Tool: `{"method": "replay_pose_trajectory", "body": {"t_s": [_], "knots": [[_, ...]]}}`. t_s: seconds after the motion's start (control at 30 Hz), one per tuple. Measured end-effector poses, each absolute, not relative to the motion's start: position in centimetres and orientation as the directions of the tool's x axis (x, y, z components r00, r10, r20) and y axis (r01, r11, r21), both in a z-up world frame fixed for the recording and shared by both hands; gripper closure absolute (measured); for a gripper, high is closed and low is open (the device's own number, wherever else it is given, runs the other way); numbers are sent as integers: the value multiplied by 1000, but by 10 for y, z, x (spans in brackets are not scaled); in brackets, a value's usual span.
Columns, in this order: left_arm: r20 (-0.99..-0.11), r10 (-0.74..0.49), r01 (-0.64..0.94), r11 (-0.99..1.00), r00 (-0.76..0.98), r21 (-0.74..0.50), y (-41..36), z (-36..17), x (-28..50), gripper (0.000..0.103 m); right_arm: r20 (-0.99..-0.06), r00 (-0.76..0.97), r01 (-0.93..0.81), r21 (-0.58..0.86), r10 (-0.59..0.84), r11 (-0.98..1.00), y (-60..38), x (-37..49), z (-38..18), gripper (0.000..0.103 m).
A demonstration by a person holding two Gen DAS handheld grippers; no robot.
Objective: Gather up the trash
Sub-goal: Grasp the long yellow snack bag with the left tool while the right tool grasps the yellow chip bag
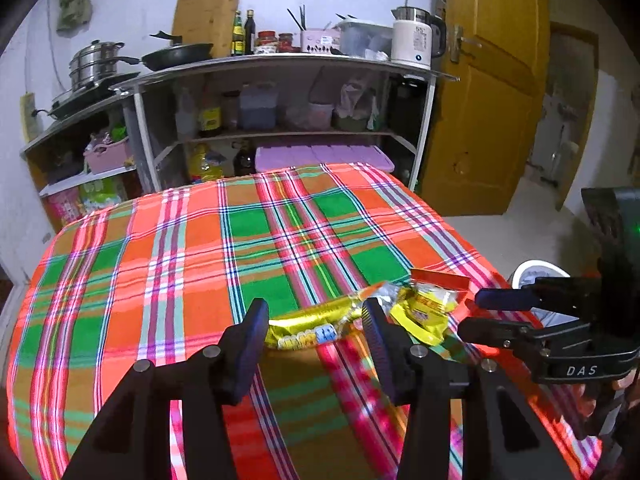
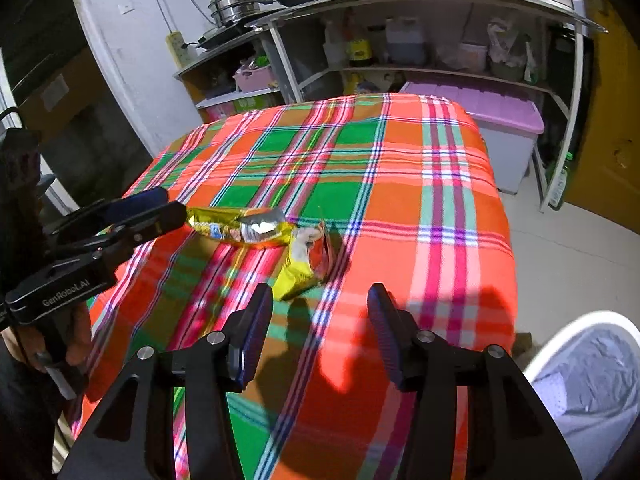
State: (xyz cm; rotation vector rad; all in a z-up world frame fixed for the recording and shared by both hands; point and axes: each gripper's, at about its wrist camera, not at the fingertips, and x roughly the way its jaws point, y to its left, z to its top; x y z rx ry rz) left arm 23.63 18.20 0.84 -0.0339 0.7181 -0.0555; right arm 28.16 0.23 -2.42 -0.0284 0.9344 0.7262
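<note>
Plaid tablecloth (image 1: pixel 160 280), gold wrapper (image 1: pixel 308 326) just ahead of gaping left hand-held gripper (image 1: pixel 316 334), right hand-held gripper (image 2: pixel 320 320) gaping, empty

"DAS" stands in pale letters on the black body of the right gripper (image 1: pixel 472 314), seen from the left wrist. "GenRobot.AI" runs along the black body of the left gripper (image 2: pixel 176 210), seen from the right wrist. Print on the gold wrapper (image 1: pixel 308 326), the yellow packet (image 1: pixel 424 312) and the kettle (image 1: pixel 414 38) is too small or blurred to read.
</note>
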Motion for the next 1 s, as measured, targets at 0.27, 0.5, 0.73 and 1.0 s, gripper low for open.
{"method": "replay_pose_trajectory", "body": {"t_s": [0.27, 0.5, 0.73, 1.0], "knots": [[-675, -141, 136, 989, 724, -61, 187, -6, 261, 47, -752, 369, -580, 273, 546, 768, 20, 297, -34, 53], [-720, -197, 246, 968, 665, -37, 177, -21, 267, 43, -742, 353, -592, 295, 570, 751, 23, 305, -36, 64], [-754, -152, 279, 959, 639, 43, 158, -33, 265, 43, -736, 355, -575, 313, 576, 756, 11, 302, -35, 74], [-757, -81, 215, 973, 648, 80, 146, -34, 257, 82, -718, 366, -555, 343, 593, 758, -11, 289, -30, 75]]}}
